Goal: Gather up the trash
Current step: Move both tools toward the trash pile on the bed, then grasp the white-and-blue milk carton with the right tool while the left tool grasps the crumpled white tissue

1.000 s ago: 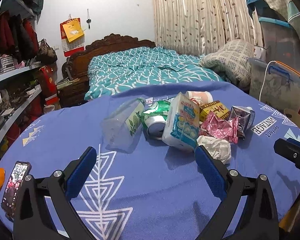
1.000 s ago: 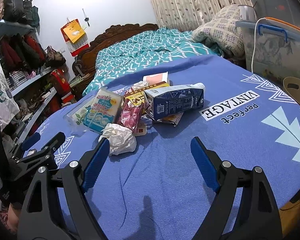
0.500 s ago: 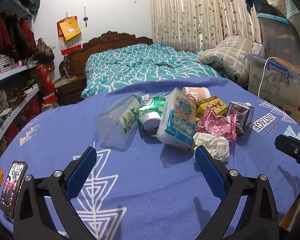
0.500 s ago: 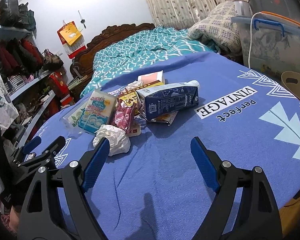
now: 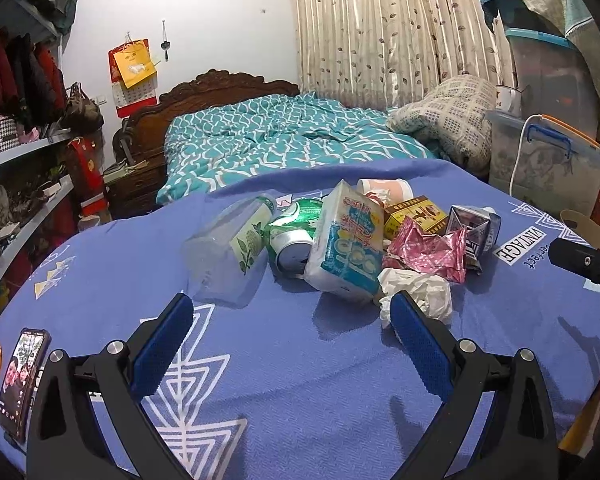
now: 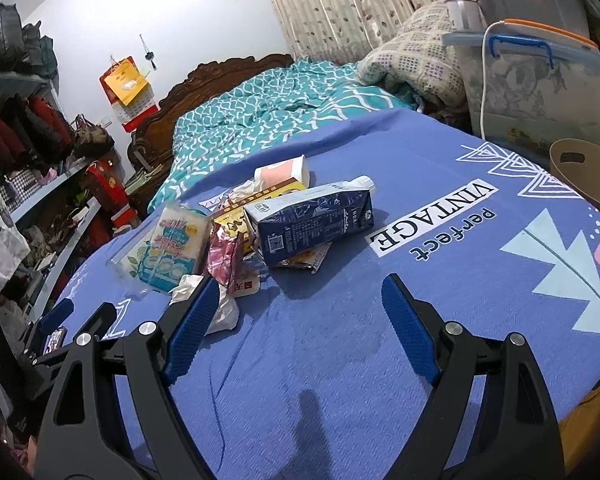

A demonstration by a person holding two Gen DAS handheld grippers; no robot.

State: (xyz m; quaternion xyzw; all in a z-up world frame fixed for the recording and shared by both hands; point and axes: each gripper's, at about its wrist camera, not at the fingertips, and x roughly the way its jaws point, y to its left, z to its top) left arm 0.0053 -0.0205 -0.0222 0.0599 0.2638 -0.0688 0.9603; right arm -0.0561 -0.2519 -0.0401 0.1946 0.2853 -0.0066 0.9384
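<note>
Right wrist view: my right gripper [image 6: 296,312] has its jaws spread wide w/ nothing between them, hovering low over the blue cloth [image 6: 340,360]. Left finger's pad sits just in front of the crumpled white tissue [image 6: 224,312]. Left gripper [image 5: 292,336] likewise gapes empty, nose down toward the heap; its right pad overlaps the same tissue [image 5: 424,292] in view, but I can't tell if it touches.

Trash is bunched mid-cloth, all touching or overlapping. The blue carton [image 6: 312,222] lies on its side on top of a foil wrapper, cap end pointing away from the heap. I judge it stiff-ish & light if empty; best taken across the flat long faces, not the corners. Tissue: soft, near weightless, pinch anywhere. Pink foil wrapper [image 5: 428,250]: slick, crinkly, needs a firm pinch on a fold. Tissue pack [image 5: 346,248]: squashy, grab across the narrow sides. Clear bottle [image 5: 228,248] & green can [image 5: 296,236]: round, prob roll, so grip across the middle.

Tan bin [image 6: 584,172] at the cloth's far right edge, well apart from the pile. Likely the drop spot.
</note>
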